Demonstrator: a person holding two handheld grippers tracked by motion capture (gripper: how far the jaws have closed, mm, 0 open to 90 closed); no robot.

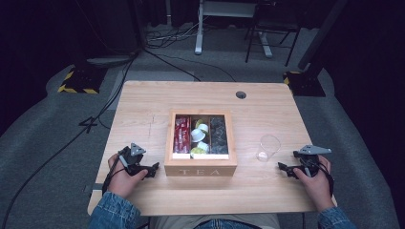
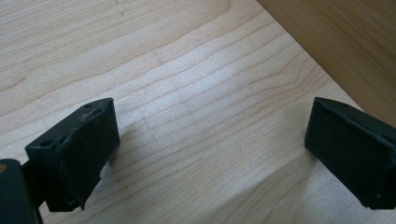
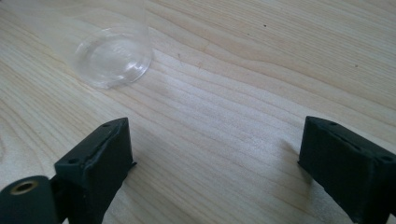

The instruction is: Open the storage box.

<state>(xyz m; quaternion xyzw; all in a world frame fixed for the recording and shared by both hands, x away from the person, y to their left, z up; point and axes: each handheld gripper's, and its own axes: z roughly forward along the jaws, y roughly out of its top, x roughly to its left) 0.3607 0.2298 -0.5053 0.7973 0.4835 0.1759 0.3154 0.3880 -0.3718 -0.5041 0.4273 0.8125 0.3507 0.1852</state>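
The pale wooden worktop (image 1: 143, 102) spreads in front of me, and at its middle sits the square light-wood box lettered TEA (image 1: 200, 138), open at the top, its front face towards me and its three compartments running lengthwise away from me: red packets on the left, white and yellow capsules in the middle, dark ones on the right. My left tool (image 1: 154, 170) rests low on the worktop just beside the box's front left corner, jaws spread wide with only bare wood between them, gripping nothing; in the left gripper view the box's side wall (image 2: 345, 42) crosses the upper right corner. My left hand (image 1: 122, 176) wraps the handle, forearm coming in from the bottom edge in a blue denim sleeve (image 1: 110, 214). My right tool (image 1: 285, 169) lies near the right edge, pointing inward towards the box, jaws likewise wide apart and empty. The clear plastic cup (image 1: 268, 148) stands upright, mouth up, between box and right tool, near its tips but apart from them.
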